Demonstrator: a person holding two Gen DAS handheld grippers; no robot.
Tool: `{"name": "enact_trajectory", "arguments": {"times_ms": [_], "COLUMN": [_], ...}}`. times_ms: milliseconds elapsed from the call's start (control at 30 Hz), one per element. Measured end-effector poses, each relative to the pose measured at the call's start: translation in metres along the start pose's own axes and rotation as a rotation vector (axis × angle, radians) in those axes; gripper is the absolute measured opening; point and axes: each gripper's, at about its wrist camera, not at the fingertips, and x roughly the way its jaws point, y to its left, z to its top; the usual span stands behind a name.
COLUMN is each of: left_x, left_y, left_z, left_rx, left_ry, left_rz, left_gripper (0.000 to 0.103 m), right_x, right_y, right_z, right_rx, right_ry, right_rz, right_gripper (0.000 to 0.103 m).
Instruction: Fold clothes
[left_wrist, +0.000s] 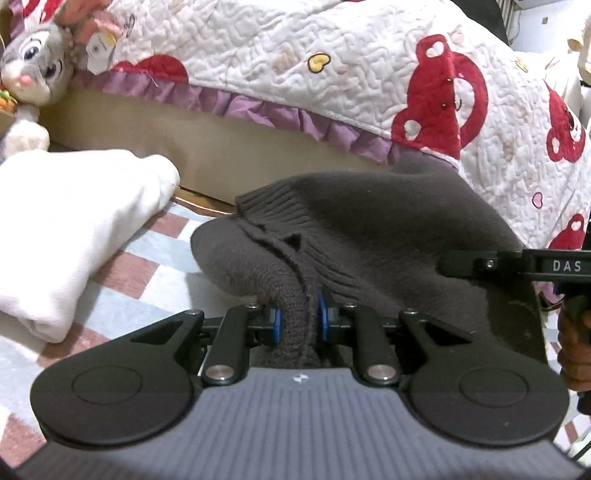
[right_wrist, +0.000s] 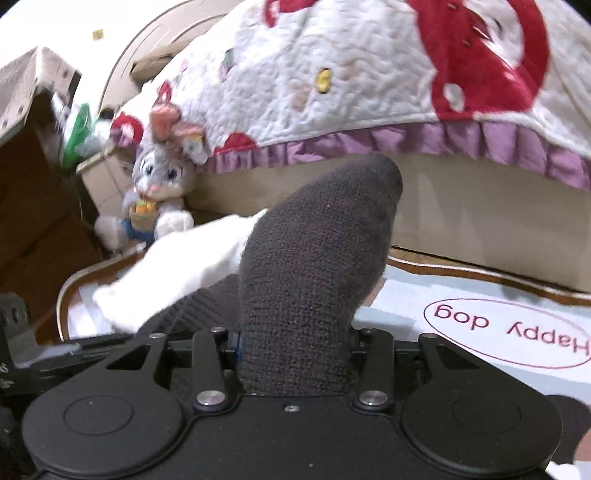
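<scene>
Both grippers clamp a dark grey knitted sweater (left_wrist: 369, 229) bunched on a checked mat (left_wrist: 122, 269) beside a bed. The left gripper (left_wrist: 297, 319) has its blue pads (left_wrist: 275, 321) closed tight on a ribbed fold; the right gripper (right_wrist: 293, 347) pinches a thick roll of knit standing up between its jaws. A folded white garment (left_wrist: 70, 225) lies alongside, below a quilted bedspread (left_wrist: 295, 62) and a plush rabbit (right_wrist: 155, 184).
</scene>
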Motion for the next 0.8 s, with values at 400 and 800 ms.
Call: {"name": "enact_trajectory", "arguments": {"times_ms": [400,800], "left_x": [-0.007,-0.087], "left_y": [-0.024,-0.026], "left_z": [-0.036,-0.047], "left_rx": [-0.081,-0.180], "left_ry": [0.047,-0.066], "left_rz": [-0.019,-0.003], "left_gripper": [0.015,0.015], "right_x": [-0.050,-0.083], "right_y": [0.034,0.103], "right_z": [-0.013,0.037], "right_rx": [-0.176,-0.465], "right_ry": [0.041,0.165], "right_rz": [-0.068,0.010], "right_gripper": [0.047,0.046]}}
